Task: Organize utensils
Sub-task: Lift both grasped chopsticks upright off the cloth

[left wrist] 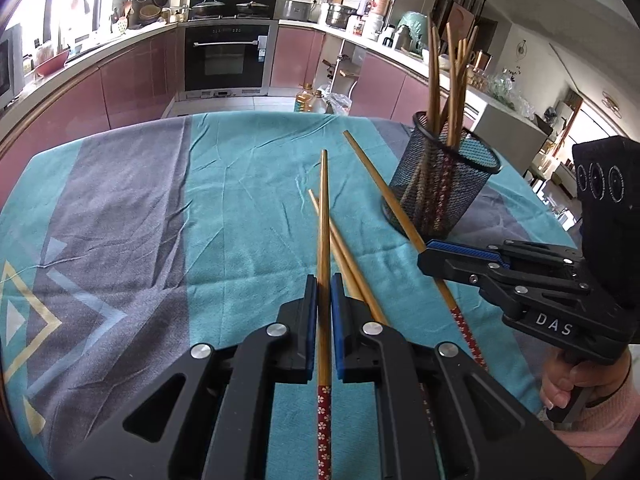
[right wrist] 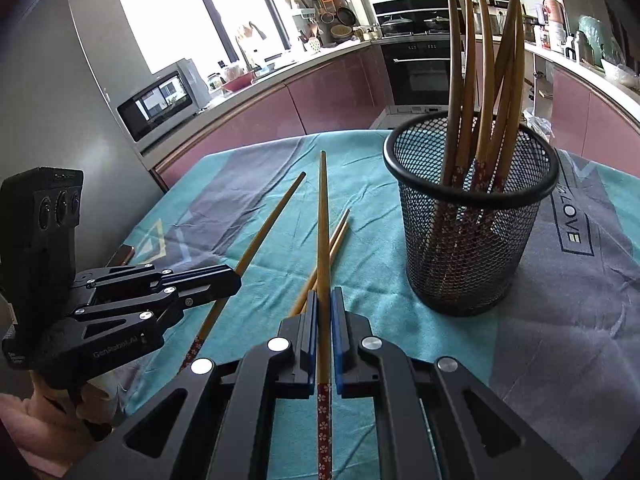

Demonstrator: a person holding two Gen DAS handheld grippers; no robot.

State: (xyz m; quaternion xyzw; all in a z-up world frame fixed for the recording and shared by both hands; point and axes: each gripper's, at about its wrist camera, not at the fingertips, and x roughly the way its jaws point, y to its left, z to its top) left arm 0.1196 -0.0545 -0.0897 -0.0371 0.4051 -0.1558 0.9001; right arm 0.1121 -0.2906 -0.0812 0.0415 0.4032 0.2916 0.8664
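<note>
Tool [left wrist: 436, 258] marked "DAS", right, clamps a chopstick [left wrist: 384, 194] beside "LOVE" cloth [right wrist: 570, 236]

The left gripper [left wrist: 324, 280] is clamped on a bamboo chopstick with a red flowered handle [left wrist: 323, 216], its tip pointing ahead. Just right of it, two more bamboo chopsticks [left wrist: 352, 264] lie on the teal and grey cloth-covered surface [left wrist: 160, 208]. Farther right, the right gripper [left wrist: 430, 258] pinches another flowered chopstick [left wrist: 380, 184], near a black wire-mesh cup [left wrist: 444, 188] with chopsticks standing inside.
</note>
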